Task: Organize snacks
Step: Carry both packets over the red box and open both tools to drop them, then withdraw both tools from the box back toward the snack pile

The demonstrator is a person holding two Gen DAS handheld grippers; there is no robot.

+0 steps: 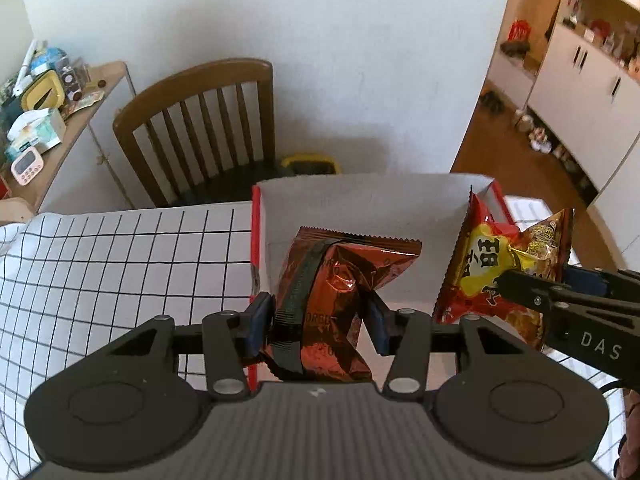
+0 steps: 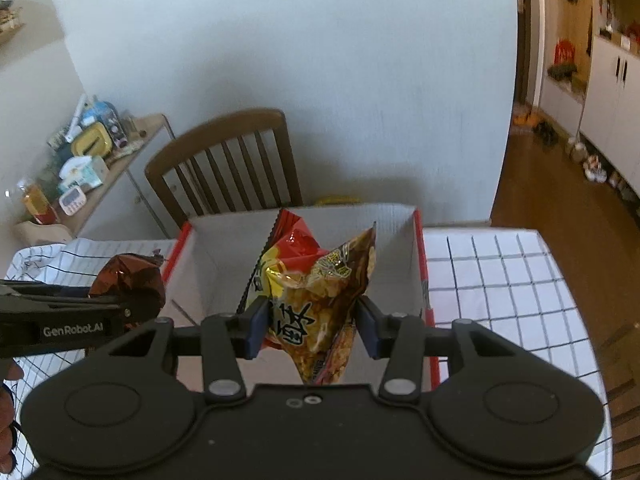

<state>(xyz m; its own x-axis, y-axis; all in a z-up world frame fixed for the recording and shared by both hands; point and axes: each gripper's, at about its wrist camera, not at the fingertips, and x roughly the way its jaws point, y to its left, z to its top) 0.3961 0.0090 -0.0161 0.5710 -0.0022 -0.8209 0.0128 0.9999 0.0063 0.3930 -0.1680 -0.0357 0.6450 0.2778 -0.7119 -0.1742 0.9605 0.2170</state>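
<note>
- Above the checked tablecloth (image 1: 120, 264), two handheld grippers each carry a snack bag toward an open cardboard box (image 1: 360, 196) with red outer sides and a pale, apparently empty interior.
- Left gripper (image 1: 316, 320): its blue pads are closed narrowly on a copper-brown foil snack bag (image 1: 340, 288), pinching it about the middle so the foil crumples; the bag hangs over the box's near left corner.
- Right gripper (image 2: 310, 322): its pads grip a red-and-yellow snack bag (image 2: 312, 280) low on its body, the serrated top standing up in front of the box's back wall.
- From the left wrist view the red-and-yellow snack bag (image 1: 496, 264) sits just beside the box's right wall, near the brown bag but not touching it.
- Doing the step well, as I judge it: bring each bag fully past the box rim before letting go, since the brown one hangs close to the left wall and could catch or tip out.
- Lower the bags toward the floor of the box and release them side by side, left bag to the left half, right bag to the right, so neither lands on the other.
- Keep the two tools apart while descending; the box is narrow for both at once, so staggering the drops looks safer.
- A wooden chair (image 1: 200, 120) stands behind the table, well clear of the work.
</note>
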